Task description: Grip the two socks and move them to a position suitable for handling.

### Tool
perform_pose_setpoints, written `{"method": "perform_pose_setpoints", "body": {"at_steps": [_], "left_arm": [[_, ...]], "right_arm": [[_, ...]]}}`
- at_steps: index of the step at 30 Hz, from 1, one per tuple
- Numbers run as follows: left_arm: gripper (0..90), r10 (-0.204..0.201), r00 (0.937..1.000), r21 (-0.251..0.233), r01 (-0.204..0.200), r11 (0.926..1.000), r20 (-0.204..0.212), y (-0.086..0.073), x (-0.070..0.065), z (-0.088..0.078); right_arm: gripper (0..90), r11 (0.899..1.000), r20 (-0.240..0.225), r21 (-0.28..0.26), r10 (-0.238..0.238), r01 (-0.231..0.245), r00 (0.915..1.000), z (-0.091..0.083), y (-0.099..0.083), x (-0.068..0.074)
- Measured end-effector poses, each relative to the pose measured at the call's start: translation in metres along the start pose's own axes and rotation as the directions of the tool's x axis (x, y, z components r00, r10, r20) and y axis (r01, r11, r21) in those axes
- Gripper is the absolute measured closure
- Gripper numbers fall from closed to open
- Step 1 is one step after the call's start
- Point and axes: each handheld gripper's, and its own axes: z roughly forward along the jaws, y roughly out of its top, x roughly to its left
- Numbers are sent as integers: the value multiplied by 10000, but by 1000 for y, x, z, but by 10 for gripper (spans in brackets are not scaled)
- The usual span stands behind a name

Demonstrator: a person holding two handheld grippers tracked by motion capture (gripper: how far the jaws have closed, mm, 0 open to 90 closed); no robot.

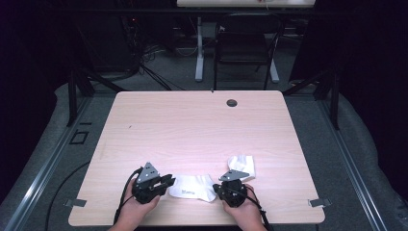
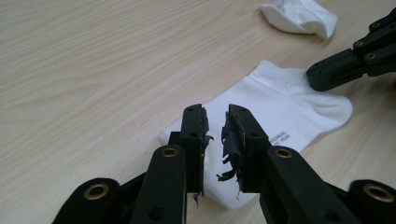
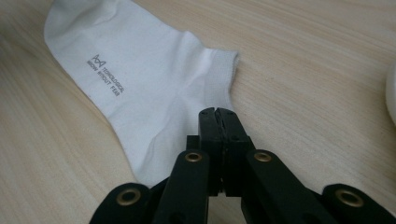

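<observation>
Sock [image 1: 193, 188], white and ankle-cut, lying flat on the wooden table [image 1: 192, 125]; just beside the crumpled sock [image 1: 243, 166], a little nearer the person than it; grey printed letters facing up.

Left gripper [image 1: 168, 182] at the flat sock's end farthest from the crumpled sock; jaws a narrow gap apart, with worn black pads [image 2: 233, 140] not pressing on anything; white cloth showing below and past the gap, but not squeezed.

Right gripper [image 1: 217, 188] at the end nearest the crumpled sock; jaws shut tight together, tips down over the heel part; hard to tell if any cloth is nipped between them.

Probably very light and very soft; no stiffness at all, so likely to droop and fold if lifted by one end; not slippery, not breakable; thin, so likely to need a tight pinch.

Best to hold it by an edge; toe end for the left, cuff or heel end for the right; lift both ends together to keep it flat; pinch the edge only, not the table.
</observation>
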Motion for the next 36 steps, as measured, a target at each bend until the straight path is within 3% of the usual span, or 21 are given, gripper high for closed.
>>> {"method": "perform_pose_setpoints", "body": {"at_steps": [2,13,19,23,34,36], "left_arm": [[754,202,9998,209,-200,9996,-53,-1,0,5],[733,-41,9997,1145,66,9934,-223,-24,3,12],[722,-153,9996,1123,178,9935,-234,-26,4,9],[709,-434,9990,1131,448,9926,-145,-30,3,8],[669,-279,9996,1158,274,9929,26,-30,-4,5],[649,-334,9994,1005,326,9944,68,-28,-3,4]], "right_arm": [[900,10000,-2,21,-23,23,10000,0,0,0],[900,10000,-55,23,92,-92,9999,-2,-1,-2],[900,10000,-48,49,50,-50,10000,-3,-2,-3],[900,9999,-55,90,80,-79,10000,-4,-3,-3],[900,9994,-87,333,-15,18,10000,-10,-4,-1],[882,10000,24,-16,71,-71,10000,-13,-2,-2]]}}
